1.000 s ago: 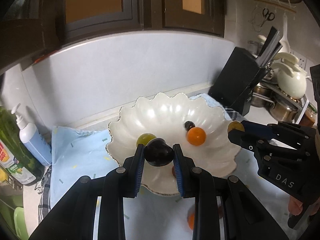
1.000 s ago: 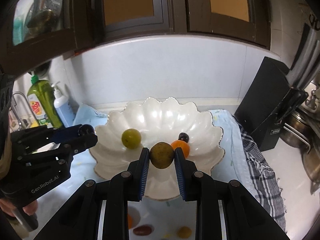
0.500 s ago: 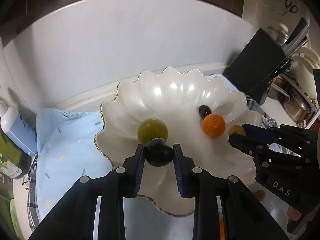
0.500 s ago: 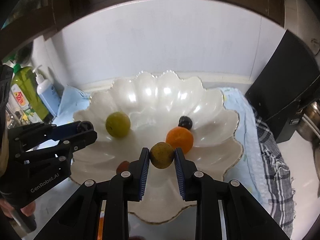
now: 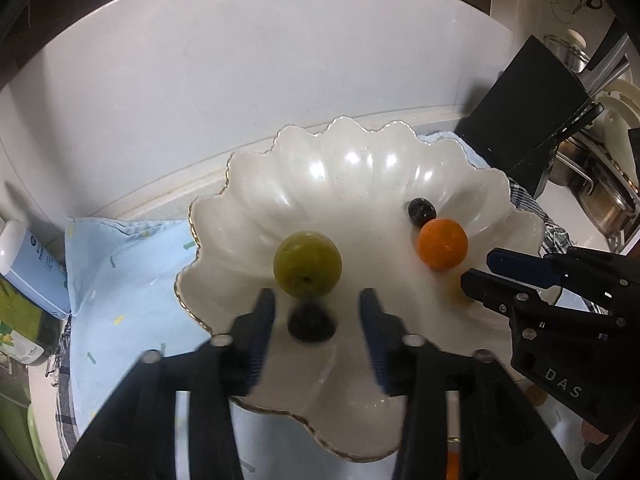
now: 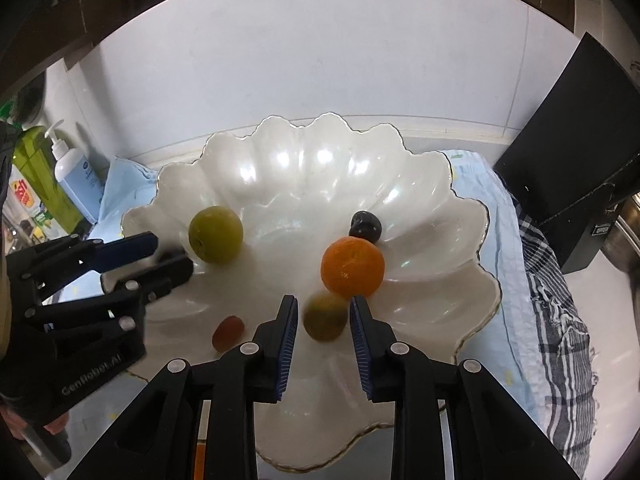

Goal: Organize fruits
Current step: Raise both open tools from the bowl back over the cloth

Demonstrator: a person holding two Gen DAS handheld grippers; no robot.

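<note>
A white scalloped bowl [image 5: 360, 184] [image 6: 320, 168] holds a green fruit [image 5: 307, 263] [image 6: 216, 234], an orange [image 5: 442, 244] [image 6: 353, 267], a small dark fruit [image 5: 421, 210] [image 6: 365, 225] and a small red fruit [image 6: 228, 332]. My left gripper [image 5: 316, 312] is open over the bowl; a dark plum [image 5: 312, 322], blurred, lies free between its jaws. My right gripper [image 6: 323, 316] is open over the bowl; a blurred green-brown fruit [image 6: 325, 317] sits loose between its jaws.
The bowl stands on a light blue cloth [image 5: 120, 264] [image 6: 500, 216]. A black knife block [image 5: 528, 112] [image 6: 580, 152] is at the right, with pots [image 5: 608, 200] beyond. Soap bottles [image 5: 28, 268] [image 6: 68, 176] stand at the left. Loose fruit [image 5: 452, 464] lies before the bowl.
Both grippers moved forward and down over the bowl and opened. The dark plum and the green-brown fruit have left their jaws and are dropping into the bowl.
</note>
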